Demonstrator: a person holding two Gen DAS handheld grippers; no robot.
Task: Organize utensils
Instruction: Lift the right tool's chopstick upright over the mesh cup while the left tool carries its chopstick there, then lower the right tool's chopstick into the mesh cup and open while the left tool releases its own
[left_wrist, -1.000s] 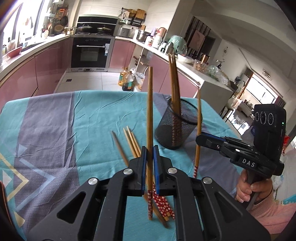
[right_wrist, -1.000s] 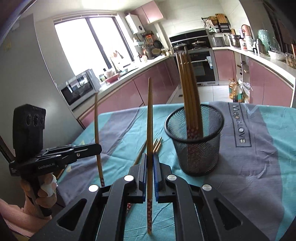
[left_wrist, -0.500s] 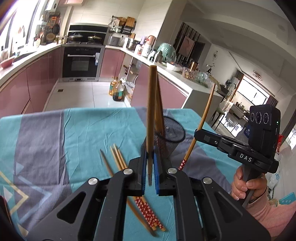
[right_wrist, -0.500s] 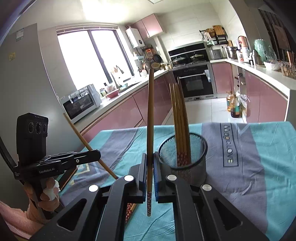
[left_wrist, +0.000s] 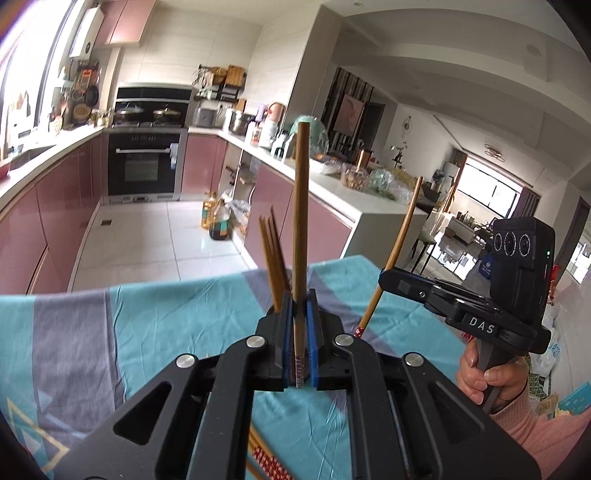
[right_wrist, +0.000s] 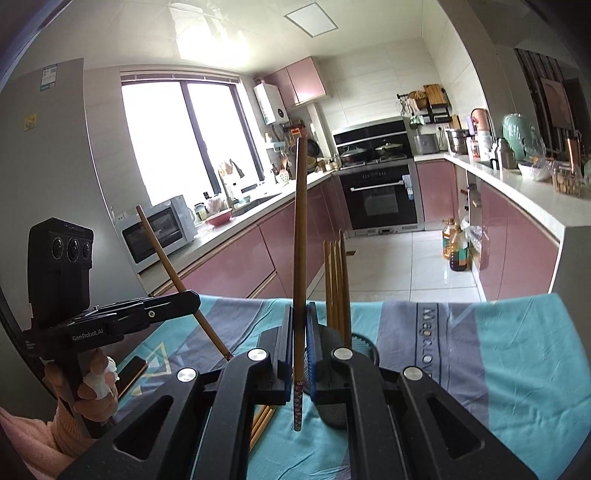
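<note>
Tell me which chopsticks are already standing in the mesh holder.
The bundle of chopsticks beside the right hand-held gripper, upright in the mesh holder; others are clamped or lying on the tablecloth.

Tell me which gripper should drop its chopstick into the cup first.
Probably right: the right gripper holds the right chopstick upright beside the cup rim. The left gripper sits off to the side, the left chopstick tilted.

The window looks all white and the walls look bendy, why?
In the right wrist view the window is blown out by daylight, so nothing outside shows; the fridge edge bows because of the fisheye lens. In the left wrist view the counter curves the same way, and the far balcony window is washed out too.
</note>
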